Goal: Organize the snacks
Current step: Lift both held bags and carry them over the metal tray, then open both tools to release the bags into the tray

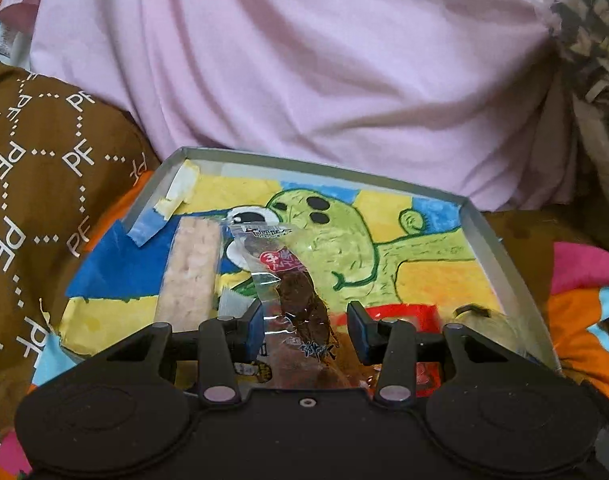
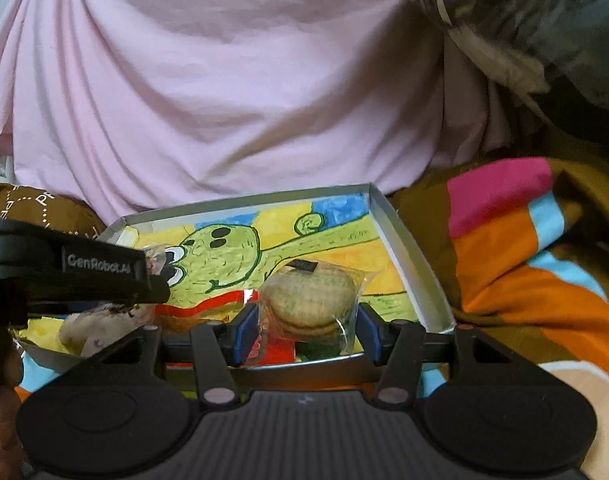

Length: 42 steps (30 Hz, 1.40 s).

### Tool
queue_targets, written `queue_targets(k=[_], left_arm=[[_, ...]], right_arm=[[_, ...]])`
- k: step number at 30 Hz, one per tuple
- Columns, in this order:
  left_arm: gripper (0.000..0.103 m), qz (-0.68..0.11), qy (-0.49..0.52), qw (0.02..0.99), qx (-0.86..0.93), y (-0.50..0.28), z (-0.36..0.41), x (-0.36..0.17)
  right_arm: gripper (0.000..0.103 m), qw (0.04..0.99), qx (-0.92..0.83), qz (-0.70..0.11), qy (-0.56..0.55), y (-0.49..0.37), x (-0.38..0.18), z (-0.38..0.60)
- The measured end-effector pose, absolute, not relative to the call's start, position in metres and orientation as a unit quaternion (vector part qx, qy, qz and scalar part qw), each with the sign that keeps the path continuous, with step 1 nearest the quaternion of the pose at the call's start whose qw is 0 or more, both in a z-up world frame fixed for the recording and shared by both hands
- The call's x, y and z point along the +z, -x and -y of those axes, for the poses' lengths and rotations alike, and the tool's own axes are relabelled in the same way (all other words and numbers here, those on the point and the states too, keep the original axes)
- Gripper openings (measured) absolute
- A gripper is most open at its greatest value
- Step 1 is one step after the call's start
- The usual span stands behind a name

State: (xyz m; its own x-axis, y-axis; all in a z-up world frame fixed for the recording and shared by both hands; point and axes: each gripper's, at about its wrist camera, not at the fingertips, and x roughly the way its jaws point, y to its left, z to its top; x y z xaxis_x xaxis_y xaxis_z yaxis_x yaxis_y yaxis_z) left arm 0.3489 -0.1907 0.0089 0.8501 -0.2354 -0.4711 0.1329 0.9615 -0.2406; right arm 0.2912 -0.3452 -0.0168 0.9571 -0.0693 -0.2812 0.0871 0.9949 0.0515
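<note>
Over the painted tray (image 1: 484,236), both grippers work among wrapped snacks
Brown snack packet (image 1: 300,304) stands between the left gripper (image 1: 304,326) pads, touching only the left one; wrapped sandwich cookie (image 2: 310,300) sits loose between the part-open right gripper (image 2: 304,330), beside a pale rice bar (image 1: 190,272)

Lower end of the brown snack packet (image 1: 304,320) behind the gripper body; red wrapper (image 1: 400,314) mostly hidden.
</note>
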Motion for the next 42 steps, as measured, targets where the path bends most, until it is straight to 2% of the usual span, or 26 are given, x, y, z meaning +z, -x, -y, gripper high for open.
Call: queue_targets(k=[11, 13, 15, 19, 25, 27, 33, 42], left_arm=[[0.046, -0.286, 0.122, 0.946, -0.089, -0.358, 0.183, 0.002], [0.051, -0.286, 0.124, 0.946, -0.089, -0.358, 0.181, 0.003], [0.059, -0.285, 0.121, 0.947, -0.088, -0.355, 0.179, 0.006], [0.067, -0.274, 0.124, 0.950, -0.085, -0.347, 0.175, 0.015], [0.092, -0.239, 0.125, 0.960, -0.073, -0.323, 0.163, 0.034], [0.100, -0.226, 0.123, 0.964, -0.070, -0.312, 0.158, 0.040], [0.102, -0.202, 0.115, 0.971, -0.061, -0.279, 0.137, 0.053], [0.102, -0.176, 0.105, 0.978, -0.029, -0.224, 0.099, 0.059]], right_arm=[[0.068, 0.989, -0.037, -0.139, -0.027, -0.292, -0.020, 0.339], [0.080, 0.990, -0.036, -0.137, -0.025, -0.291, -0.020, 0.338], [0.085, 0.990, -0.039, -0.133, -0.023, -0.290, -0.019, 0.337], [0.091, 0.990, -0.049, -0.130, -0.022, -0.286, -0.017, 0.336], [0.103, 0.991, -0.077, -0.108, -0.032, -0.271, -0.010, 0.337], [0.103, 0.991, -0.083, -0.096, -0.038, -0.262, -0.007, 0.336], [0.103, 0.991, -0.098, -0.064, -0.058, -0.230, -0.001, 0.331], [0.103, 0.996, -0.087, 0.006, -0.006, -0.178, 0.019, 0.305]])
